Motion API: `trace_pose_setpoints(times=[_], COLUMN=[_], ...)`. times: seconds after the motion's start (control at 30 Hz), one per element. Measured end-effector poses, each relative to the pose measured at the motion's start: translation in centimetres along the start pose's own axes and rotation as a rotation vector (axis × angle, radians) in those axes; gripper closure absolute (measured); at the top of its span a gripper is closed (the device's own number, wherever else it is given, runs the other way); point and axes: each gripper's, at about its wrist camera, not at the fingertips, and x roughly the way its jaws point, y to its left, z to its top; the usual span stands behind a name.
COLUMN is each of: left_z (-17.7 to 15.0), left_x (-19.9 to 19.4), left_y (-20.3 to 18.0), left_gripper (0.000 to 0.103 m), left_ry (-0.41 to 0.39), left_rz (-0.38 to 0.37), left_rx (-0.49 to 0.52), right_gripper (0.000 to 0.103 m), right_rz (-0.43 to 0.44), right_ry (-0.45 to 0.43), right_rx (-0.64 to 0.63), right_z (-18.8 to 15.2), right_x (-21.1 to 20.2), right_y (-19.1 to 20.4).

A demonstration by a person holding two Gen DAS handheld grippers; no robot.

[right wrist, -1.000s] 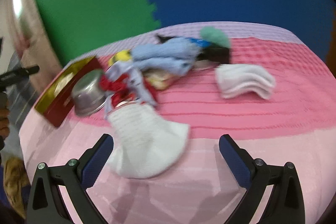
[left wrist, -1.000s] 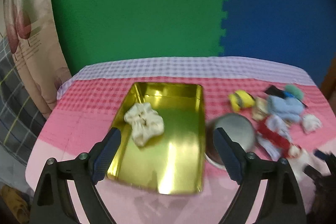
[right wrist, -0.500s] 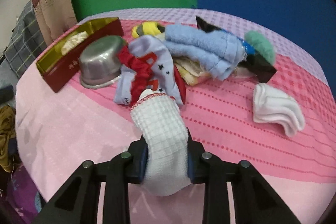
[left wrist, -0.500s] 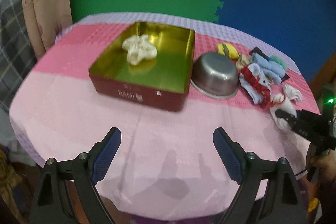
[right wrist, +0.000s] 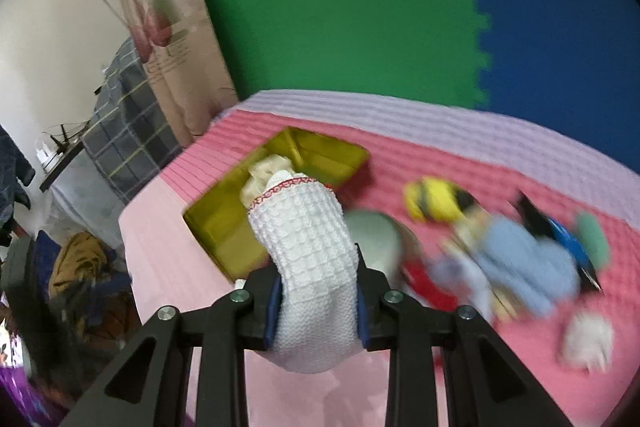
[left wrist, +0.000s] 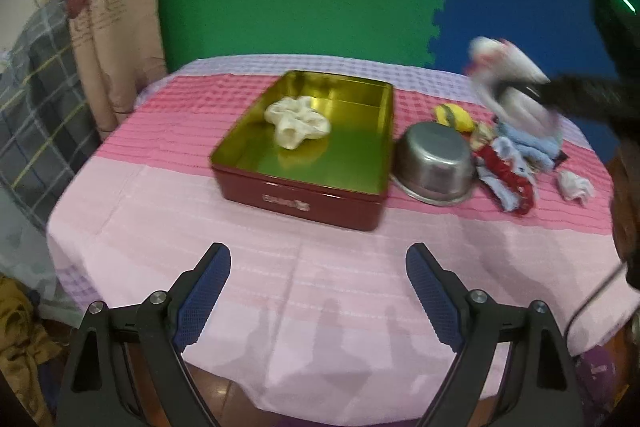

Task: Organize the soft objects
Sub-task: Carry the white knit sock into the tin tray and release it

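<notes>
Right gripper (right wrist: pixel 316 307) closed on white sock (right wrist: pixel 308 247), lifted it off the table toward the tin (right wrist: pixel 224 227).

Left gripper (left wrist: pixel 318 283): I hold it low and angled downward, blue-padded fingers (left wrist: pixel 202 293) spread wide, nothing between them
Right gripper (right wrist: pixel 316 301): angled downward, jaws drawn close with the blue pads pinching both sides of the white sock (right wrist: pixel 310 263), which sticks up and forward out of the grip
Right gripper from the left wrist view (left wrist: pixel 516 93): blurred, raised at the right edge, the pale sock pinched at its tip
Jaw motion: my right jaws closed within the last second; the figure has since held steady
</notes>
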Motion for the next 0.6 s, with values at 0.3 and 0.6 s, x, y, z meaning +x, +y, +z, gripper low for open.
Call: trace_pose_setpoints(times=[0.3,0.6], left_z=[0.1,-0.1], left_x=[0.9,2.2], left_y=[1.8,2.3], left_gripper=[0.016,0.016], left_ry=[0.014,0.060], left_rz=[0.071,0.098], left_rx=[-0.021,-0.004], right_gripper=[0.074,0.074], right_rz=[-0.002,-0.069], right_ry=[0.126,0.236], right_rx=[-0.036,-0.010], right_z=[7.0,9.3], right_x=[13.4,21.3], right_y=[3.6,2.9])
